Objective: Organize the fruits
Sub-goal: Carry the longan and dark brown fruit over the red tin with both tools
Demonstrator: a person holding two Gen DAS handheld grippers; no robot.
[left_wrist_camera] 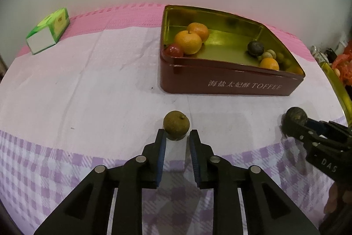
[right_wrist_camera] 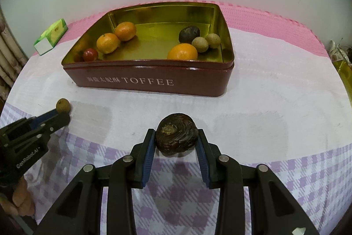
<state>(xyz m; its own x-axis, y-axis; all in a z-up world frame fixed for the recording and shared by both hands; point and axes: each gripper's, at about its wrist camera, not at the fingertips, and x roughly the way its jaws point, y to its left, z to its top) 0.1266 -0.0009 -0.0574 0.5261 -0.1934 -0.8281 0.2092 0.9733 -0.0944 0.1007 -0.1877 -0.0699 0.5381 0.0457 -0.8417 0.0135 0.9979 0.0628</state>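
A red toffee tin [left_wrist_camera: 231, 87] [right_wrist_camera: 154, 85] stands open on the table, holding several fruits: oranges [left_wrist_camera: 188, 41] [right_wrist_camera: 182, 51], a red fruit [right_wrist_camera: 90, 54], a dark fruit [right_wrist_camera: 189, 33] and small tan ones [right_wrist_camera: 199, 44]. My left gripper [left_wrist_camera: 176, 138] is shut on a small tan-green longan [left_wrist_camera: 176, 127], also seen in the right wrist view [right_wrist_camera: 63, 105]. My right gripper [right_wrist_camera: 176, 140] is shut on a dark wrinkled fruit [right_wrist_camera: 176, 136], which shows in the left wrist view [left_wrist_camera: 296, 116]. Both are in front of the tin.
A green and white box [left_wrist_camera: 47, 30] [right_wrist_camera: 51, 36] lies at the far left on the pink mat. A gold lid edge [left_wrist_camera: 338, 87] and orange clutter [left_wrist_camera: 343, 67] sit at the right. White cloth with purple checks covers the table [right_wrist_camera: 264, 107].
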